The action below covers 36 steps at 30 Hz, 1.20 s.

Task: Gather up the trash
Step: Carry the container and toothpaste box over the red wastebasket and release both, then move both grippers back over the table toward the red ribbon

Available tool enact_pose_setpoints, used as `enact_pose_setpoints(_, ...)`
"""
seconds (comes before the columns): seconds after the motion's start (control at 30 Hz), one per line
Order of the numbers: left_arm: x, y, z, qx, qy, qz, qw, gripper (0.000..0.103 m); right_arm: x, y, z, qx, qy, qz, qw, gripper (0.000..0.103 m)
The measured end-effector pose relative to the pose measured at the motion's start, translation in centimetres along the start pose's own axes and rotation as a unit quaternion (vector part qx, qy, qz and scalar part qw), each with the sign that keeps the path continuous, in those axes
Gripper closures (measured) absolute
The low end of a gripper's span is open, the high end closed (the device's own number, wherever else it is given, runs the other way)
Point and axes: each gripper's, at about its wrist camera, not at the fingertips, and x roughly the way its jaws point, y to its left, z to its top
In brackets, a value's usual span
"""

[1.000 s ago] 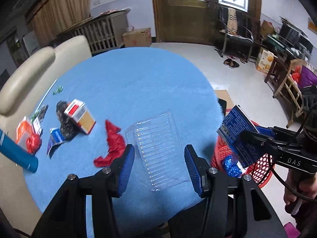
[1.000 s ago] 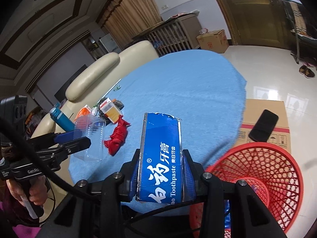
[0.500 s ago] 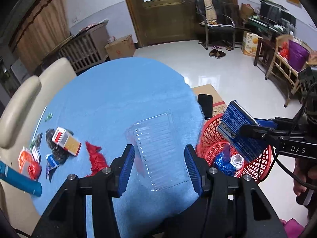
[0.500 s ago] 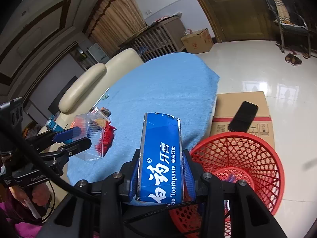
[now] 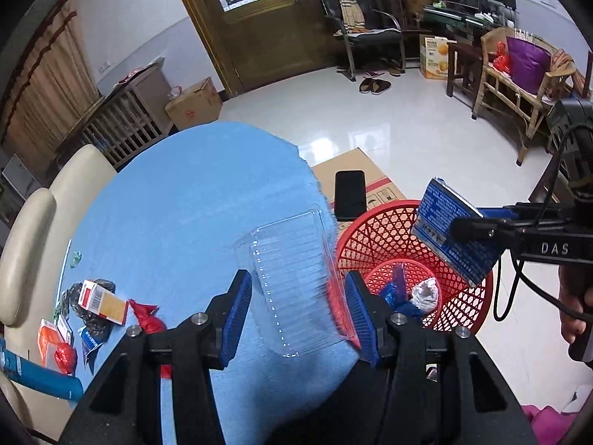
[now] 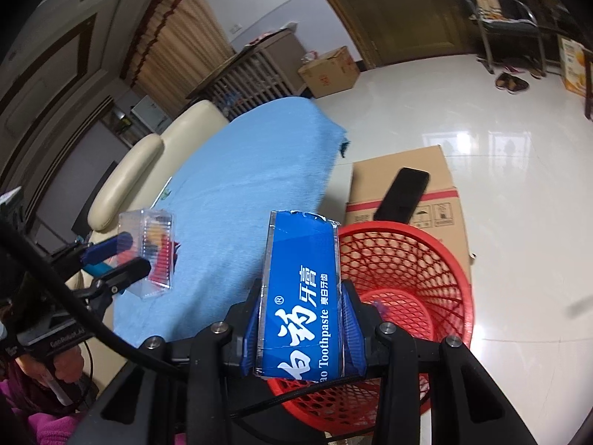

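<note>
**Holding two pieces of trash at the red basket**

Two grippers are seen, each one with an item. The left gripper (image 5: 298,309) is closed on a clear tray (image 5: 292,282), which is held tilted above the edge of the blue cloth (image 5: 192,200), just beside the basket (image 5: 389,230). The right gripper (image 6: 301,328) is clamped on one blue box (image 6: 300,296), held upright over the near rim of the basket (image 6: 418,256); in the left view this box (image 5: 454,231) is seen above the basket's far side. Inside the basket, one blue wrapper (image 5: 396,296) and one silver scrap (image 5: 424,293) are lying. On the cloth one red wrapper (image 5: 148,315) and one small carton (image 5: 103,302) are left, with more small pieces beside them. One phone (image 5: 349,194) lies on a cardboard box (image 5: 385,181).
</note>
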Motion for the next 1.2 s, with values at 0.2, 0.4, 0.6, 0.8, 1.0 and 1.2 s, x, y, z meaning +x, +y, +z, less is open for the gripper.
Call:
enact_pose_setpoints(0.2,0.7,1.5,-0.1,-0.034,0.013,-0.016,0.9992,0.049,-0.1,-0.7,0.0,0.007,-0.001,0.001,1.0,0.061)
enact_pose_setpoints(0.4,0.9,0.7,-0.1,-0.041,0.004,-0.101,0.994,0.049,0.1,-0.8,-0.1,0.01,0.004,-0.006,1.0,0.061)
enact_pose_setpoints(0.6,3.0,-1.0,0.2,-0.044,0.021,-0.191,0.9805,0.048,0.5,-1.5,-0.1,0.025,0.01,-0.016,0.999,0.061)
enact_pose_setpoints(0.8,5.5,-2.8,0.5,-0.043,0.057,-0.214,0.9743,0.041,0.8,-2.5,-0.3,0.041,0.015,-0.022,0.999,0.059)
enact_pose_setpoints(1.0,6.3,-3.5,-0.2,-0.036,0.073,-0.211,0.9742,0.038,1.6,-3.3,-0.5,0.063,0.037,-0.029,0.997,0.049)
enact_pose_setpoints(1.2,4.5,-1.6,-1.7,-0.036,0.054,-0.185,0.9805,0.038,1.5,-3.7,-0.5,0.074,0.036,-0.031,0.996,0.049)
